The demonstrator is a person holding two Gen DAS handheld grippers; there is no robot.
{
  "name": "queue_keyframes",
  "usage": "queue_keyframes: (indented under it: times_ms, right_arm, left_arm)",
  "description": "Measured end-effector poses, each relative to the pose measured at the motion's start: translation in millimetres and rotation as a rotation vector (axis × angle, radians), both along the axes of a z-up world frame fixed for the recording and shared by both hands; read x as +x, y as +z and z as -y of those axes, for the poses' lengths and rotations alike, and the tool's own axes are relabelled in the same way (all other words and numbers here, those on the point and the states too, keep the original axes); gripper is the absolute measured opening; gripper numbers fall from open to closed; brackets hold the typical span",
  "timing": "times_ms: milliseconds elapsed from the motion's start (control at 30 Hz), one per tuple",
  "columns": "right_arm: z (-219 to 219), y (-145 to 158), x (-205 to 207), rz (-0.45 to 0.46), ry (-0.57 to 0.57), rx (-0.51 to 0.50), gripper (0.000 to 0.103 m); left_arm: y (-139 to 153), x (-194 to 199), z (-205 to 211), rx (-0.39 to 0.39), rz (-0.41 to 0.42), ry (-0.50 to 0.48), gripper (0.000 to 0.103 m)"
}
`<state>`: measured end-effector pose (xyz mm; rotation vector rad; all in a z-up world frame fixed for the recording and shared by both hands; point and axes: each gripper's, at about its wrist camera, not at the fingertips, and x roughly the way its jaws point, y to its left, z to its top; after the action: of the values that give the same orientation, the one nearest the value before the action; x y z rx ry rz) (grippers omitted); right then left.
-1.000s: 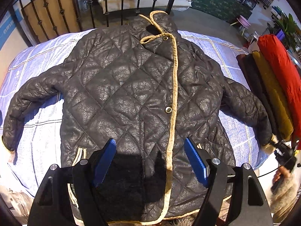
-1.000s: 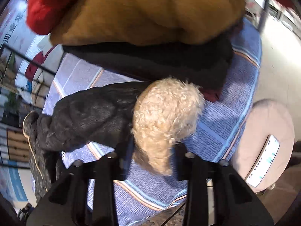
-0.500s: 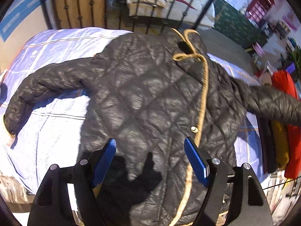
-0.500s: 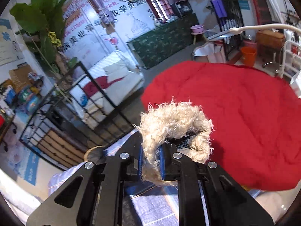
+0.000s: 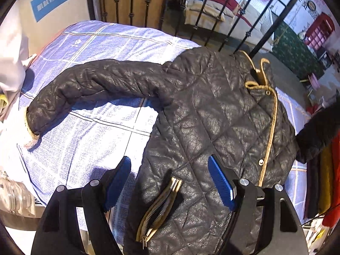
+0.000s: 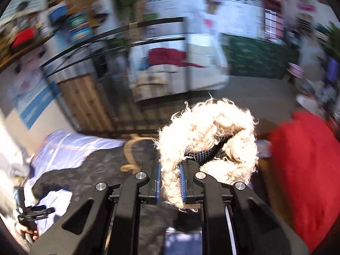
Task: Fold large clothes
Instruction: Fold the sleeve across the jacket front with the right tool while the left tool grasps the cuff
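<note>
A black quilted jacket [image 5: 212, 123] with tan piping lies front-up on a bed with a blue checked sheet [image 5: 89, 131]. Its left sleeve [image 5: 89, 87] stretches out to the left, ending in a fleece cuff. My left gripper [image 5: 170, 180] hovers open above the jacket's lower left side, near a zipped pocket [image 5: 161, 208], with nothing between its fingers. The right sleeve [image 5: 318, 131] is lifted off the bed at the right edge. My right gripper [image 6: 170, 182] is shut on that sleeve's curly cream fleece cuff [image 6: 208, 131], held up in the air.
Folded red, mustard and dark clothes [image 5: 327, 182] are stacked at the bed's right side; the red bundle [image 6: 301, 174] sits close to my right gripper. A black metal bed frame [image 5: 212, 21] stands behind the bed. A person's hand with the other gripper [image 6: 27, 216] shows at lower left.
My right gripper closed on the fleece cuff, then lifted it and swung it over towards the jacket. My left gripper slid left along the jacket's lower part, still open.
</note>
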<state>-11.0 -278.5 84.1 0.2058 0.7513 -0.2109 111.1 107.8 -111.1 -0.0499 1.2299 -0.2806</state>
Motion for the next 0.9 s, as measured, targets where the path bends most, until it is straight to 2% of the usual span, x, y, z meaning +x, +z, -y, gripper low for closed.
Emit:
queue_keyframes:
  times_ms: [133,233,300,333,367,400,433,533,600,700,833,900]
  right_arm:
    - [-102.6,-29.6,69.9,-0.066,0.217,-0.022,0.014]
    - [-170.7,-66.5,110.4,-0.128,0.304,-0.058,0.015]
    - [-201.4,-96.9,137.8,-0.191,0.324,-0.102,0.020]
    - [-217.5,-111.6,144.7,-0.213,0.329,-0.104,0.027]
    - [-233.3,-125.0,146.7,-0.236,0.338,-0.099,0.051]
    - [-242.3,-132.5,150.7,-0.255,0.341,-0.099,0.066]
    - [-248.6,-139.9,150.1,-0.262,0.348,-0.082,0.075]
    - [-250.4,-146.2,139.0,-0.254,0.393,0.014,0.075]
    - [-244.1,-147.0,126.5,-0.252,0.372,0.021,0.075]
    - [-193.0,-140.8,101.8,-0.275,0.256,0.070,0.075]
    - [-102.2,-162.7,62.5,-0.346,0.027,0.193,0.075]
    - [-63.2,-173.6,36.2,-0.379,-0.079,0.210,0.075]
  left_arm:
    - [2.8,0.8,-7.3,-0.010,0.015,0.010,0.073]
    - [2.1,2.1,-13.2,0.005,0.024,0.013,0.073]
    - [0.8,4.5,-19.4,0.007,0.024,0.022,0.073]
    - [-0.2,6.4,-22.9,0.008,0.022,0.027,0.073]
    - [-1.3,8.4,-26.3,0.011,0.020,0.034,0.073]
    - [-2.2,10.5,-29.1,0.012,0.019,0.041,0.073]
    - [-2.9,12.4,-32.2,0.010,0.017,0.048,0.073]
    - [-6.5,21.3,-36.4,-0.005,0.006,0.060,0.073]
    - [-8.9,28.4,-31.5,-0.021,-0.007,0.049,0.073]
    - [-13.6,41.4,-12.7,-0.057,-0.018,-0.005,0.073]
    - [-27.4,65.2,27.2,-0.112,-0.053,-0.091,0.073]
    - [-38.4,79.6,51.9,-0.132,-0.075,-0.127,0.073]
